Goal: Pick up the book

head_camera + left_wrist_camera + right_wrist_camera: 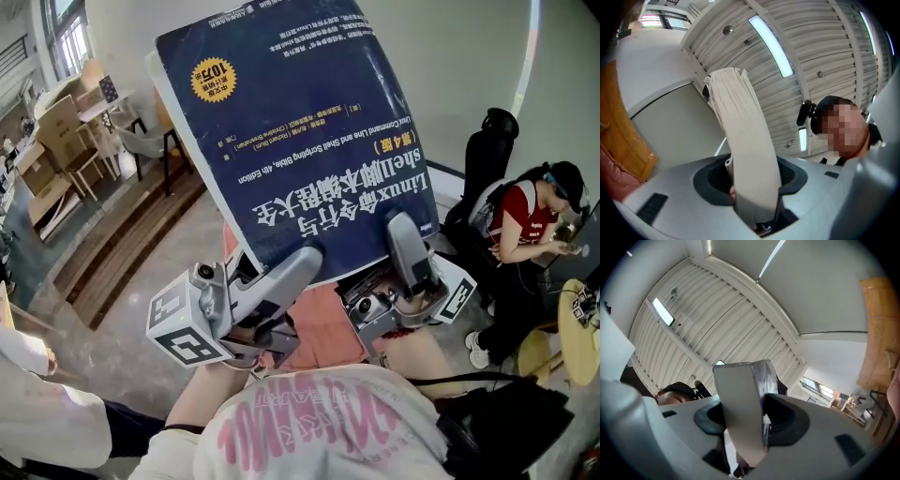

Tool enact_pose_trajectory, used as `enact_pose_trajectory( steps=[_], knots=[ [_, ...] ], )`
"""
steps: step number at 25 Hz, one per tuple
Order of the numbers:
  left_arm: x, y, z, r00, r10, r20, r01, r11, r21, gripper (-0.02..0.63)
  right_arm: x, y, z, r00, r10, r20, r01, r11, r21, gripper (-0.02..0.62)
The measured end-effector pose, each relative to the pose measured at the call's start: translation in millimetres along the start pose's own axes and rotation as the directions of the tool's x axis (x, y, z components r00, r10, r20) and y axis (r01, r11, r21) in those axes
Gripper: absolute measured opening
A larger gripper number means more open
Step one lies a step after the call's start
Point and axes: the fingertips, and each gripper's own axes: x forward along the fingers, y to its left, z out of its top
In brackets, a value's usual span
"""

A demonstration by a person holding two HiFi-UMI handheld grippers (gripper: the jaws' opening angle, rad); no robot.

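Observation:
A thick dark blue book [300, 131] with white and yellow cover print is held up in the air, its lower edge toward me. My left gripper [302, 264] is shut on that edge at the left, one grey finger lying over the cover. My right gripper [406, 242] is shut on the same edge further right. In the left gripper view the cream page block [740, 140] rises from between the jaws of the left gripper [752, 182]. In the right gripper view the book's edge [738, 394] stands clamped in the right gripper [743, 422].
A person in a red top [525, 220] sits at the right beside a black chair [487, 150]. Cardboard boxes and wooden furniture [56, 141] stand at the far left behind a wooden step [122, 244]. A pink surface [323, 328] lies below the grippers.

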Motion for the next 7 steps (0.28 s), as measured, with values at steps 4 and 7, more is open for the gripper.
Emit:
enact_pose_trajectory(
  steps=[4, 7],
  knots=[
    [-0.3, -0.9, -0.1, 1.000, -0.002, 0.003, 0.002, 1.000, -0.001, 0.218, -0.1, 0.8, -0.7, 1.000, 0.000, -0.002, 0.000, 1.000, 0.000, 0.210],
    [-0.4, -2.5, 0.9, 1.000, -0.005, 0.005, 0.005, 1.000, 0.001, 0.218, 1.5, 2.4, -0.9, 1.000, 0.002, -0.005, -0.002, 1.000, 0.000, 0.210]
  ],
)
